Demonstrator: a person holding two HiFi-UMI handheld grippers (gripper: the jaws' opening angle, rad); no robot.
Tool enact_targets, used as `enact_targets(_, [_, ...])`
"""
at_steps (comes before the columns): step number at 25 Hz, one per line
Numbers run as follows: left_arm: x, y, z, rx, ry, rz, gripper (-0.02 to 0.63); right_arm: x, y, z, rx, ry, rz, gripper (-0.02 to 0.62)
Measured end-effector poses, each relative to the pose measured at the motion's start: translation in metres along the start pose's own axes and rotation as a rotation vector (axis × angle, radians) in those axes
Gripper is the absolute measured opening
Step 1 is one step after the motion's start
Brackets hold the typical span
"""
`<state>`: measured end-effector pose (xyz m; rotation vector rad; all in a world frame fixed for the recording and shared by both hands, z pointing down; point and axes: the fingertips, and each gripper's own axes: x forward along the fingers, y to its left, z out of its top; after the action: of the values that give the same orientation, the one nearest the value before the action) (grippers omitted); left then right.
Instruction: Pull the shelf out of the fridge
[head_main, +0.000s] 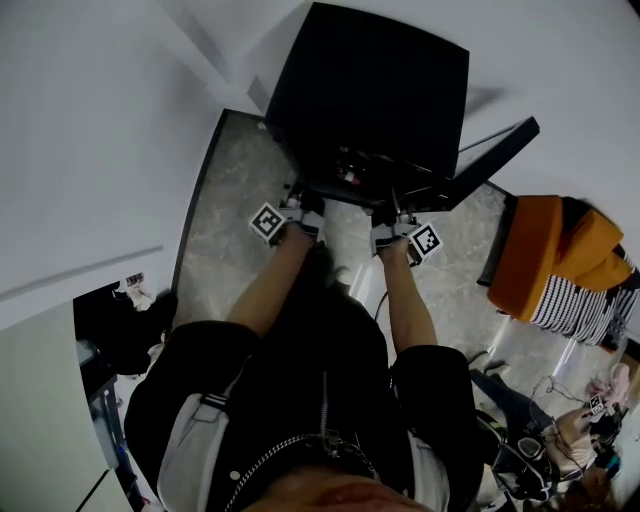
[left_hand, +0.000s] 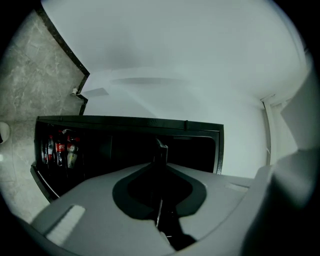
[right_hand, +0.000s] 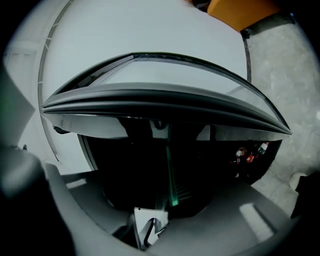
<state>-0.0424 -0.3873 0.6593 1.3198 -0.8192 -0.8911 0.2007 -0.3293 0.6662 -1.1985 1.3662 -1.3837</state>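
Observation:
A black mini fridge (head_main: 380, 90) stands on the floor with its door (head_main: 495, 150) swung open to the right. Both grippers reach into its open front. My left gripper (head_main: 300, 212) is shut on the thin shelf, whose edge (left_hand: 160, 155) runs as a narrow line between the jaws of the left gripper (left_hand: 159, 210). My right gripper (head_main: 393, 228) is open. The shelf's greenish glass edge (right_hand: 171, 175) lies between the jaws of the right gripper (right_hand: 167, 205), and the pads stand off it. Most of the shelf is lost in the dark interior.
Bottles (left_hand: 60, 150) with red labels stand low inside the fridge, and these bottles (right_hand: 247, 152) also show in the right gripper view. The open door (right_hand: 165, 100) arches just above the right gripper. Orange cushions and striped fabric (head_main: 545, 250) lie to the right, dark clutter (head_main: 120, 330) to the left.

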Motion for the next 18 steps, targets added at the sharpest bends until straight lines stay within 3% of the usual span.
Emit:
enact_targets(6, [-0.013, -0.008, -0.004, -0.008, 0.020, -0.017, 0.026, -0.010, -0.002, -0.008, 0.017, 0.046, 0.035, 0.023])
enact_targets(18, [-0.048, -0.015, -0.010, -0.007, -0.008, -0.042, 0.026, -0.035, 0.007, -0.022, -0.014, 0.108, 0.075, 0.023])
